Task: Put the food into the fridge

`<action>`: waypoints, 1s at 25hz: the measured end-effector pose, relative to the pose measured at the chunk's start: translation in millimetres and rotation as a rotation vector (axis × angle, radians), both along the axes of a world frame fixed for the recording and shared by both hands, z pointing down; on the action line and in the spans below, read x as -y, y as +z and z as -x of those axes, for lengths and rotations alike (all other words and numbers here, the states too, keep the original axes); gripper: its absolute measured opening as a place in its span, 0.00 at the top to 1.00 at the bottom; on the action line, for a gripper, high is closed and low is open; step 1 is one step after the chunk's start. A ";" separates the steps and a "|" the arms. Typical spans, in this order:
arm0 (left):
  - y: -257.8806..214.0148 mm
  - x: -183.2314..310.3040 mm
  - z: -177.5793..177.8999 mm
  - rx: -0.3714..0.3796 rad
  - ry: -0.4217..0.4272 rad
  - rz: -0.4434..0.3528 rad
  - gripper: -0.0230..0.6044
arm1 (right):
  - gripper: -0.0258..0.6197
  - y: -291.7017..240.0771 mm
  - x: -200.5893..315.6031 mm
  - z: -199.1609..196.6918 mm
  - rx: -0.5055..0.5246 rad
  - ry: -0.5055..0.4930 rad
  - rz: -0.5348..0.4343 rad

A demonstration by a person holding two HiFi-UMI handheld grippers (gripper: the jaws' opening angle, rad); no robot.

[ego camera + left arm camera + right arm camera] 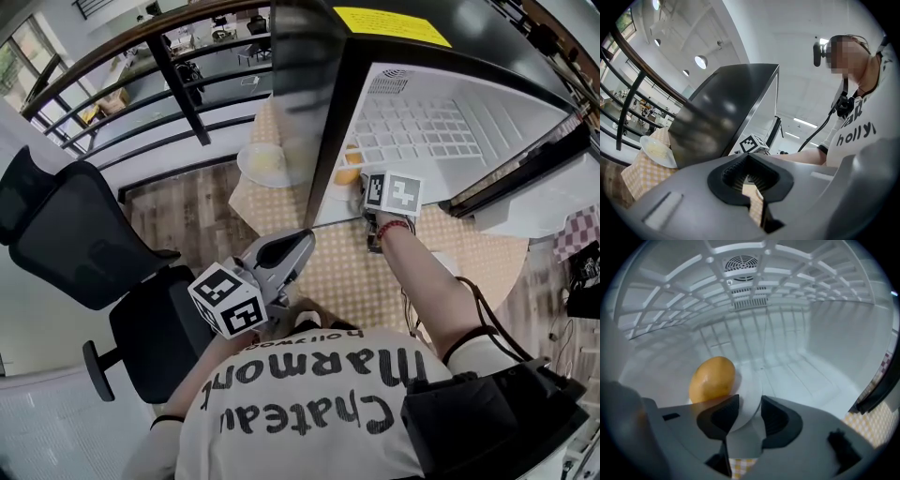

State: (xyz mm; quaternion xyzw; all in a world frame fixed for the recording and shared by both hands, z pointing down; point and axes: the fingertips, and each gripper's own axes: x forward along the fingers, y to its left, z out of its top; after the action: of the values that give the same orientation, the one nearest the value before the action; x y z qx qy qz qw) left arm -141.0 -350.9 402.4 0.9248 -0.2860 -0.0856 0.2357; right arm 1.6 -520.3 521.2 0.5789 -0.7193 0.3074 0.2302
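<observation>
The food (pixel 712 379), a yellow-orange oval, is seen on the left part of a white plate (pixel 749 386) that is set low in the fridge (pixel 811 348), near its front. In the right gripper view its long axis is tilted from lower left to upper right. The near rim of the plate is framed by the right gripper (pixel 750 404), whose jaws are held wide apart and are not pressed on it.

Only this view shows the white inside, where a ribbed shelf (pixel 684 273) and a round vent (pixel 742 262) are seen above. The head view shows the fridge on a checked table (pixel 375 272), with its dark door (pixel 309 94) swung open.

A second plate (pixel 658 150) of pale food is shown beside the door. The left gripper (pixel 749 157) is held back from the fridge, its jaws closed on nothing.
</observation>
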 end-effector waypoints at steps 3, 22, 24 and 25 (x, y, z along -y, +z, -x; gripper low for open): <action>-0.2 -4.6 -1.7 0.003 -0.010 0.002 0.96 | 0.72 -0.2 -0.9 1.9 -0.019 -0.017 -0.007; -18.3 -80.8 -65.7 0.017 -0.148 0.009 0.96 | 0.87 -107.0 -106.3 -67.4 0.348 -0.145 -0.361; -19.3 -100.9 -95.3 0.006 -0.149 0.007 0.96 | 0.88 -118.6 -141.4 -97.0 0.411 -0.170 -0.397; -19.1 -110.7 -112.1 0.004 -0.147 -0.004 0.96 | 0.89 -120.9 -158.6 -112.8 0.444 -0.183 -0.405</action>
State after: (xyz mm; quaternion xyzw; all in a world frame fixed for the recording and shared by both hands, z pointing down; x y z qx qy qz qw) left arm -28.9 -240.2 383.3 0.9020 -0.3533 -0.1014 0.2264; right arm 114.4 -361.7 400.4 0.4645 -0.8478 0.2546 -0.0257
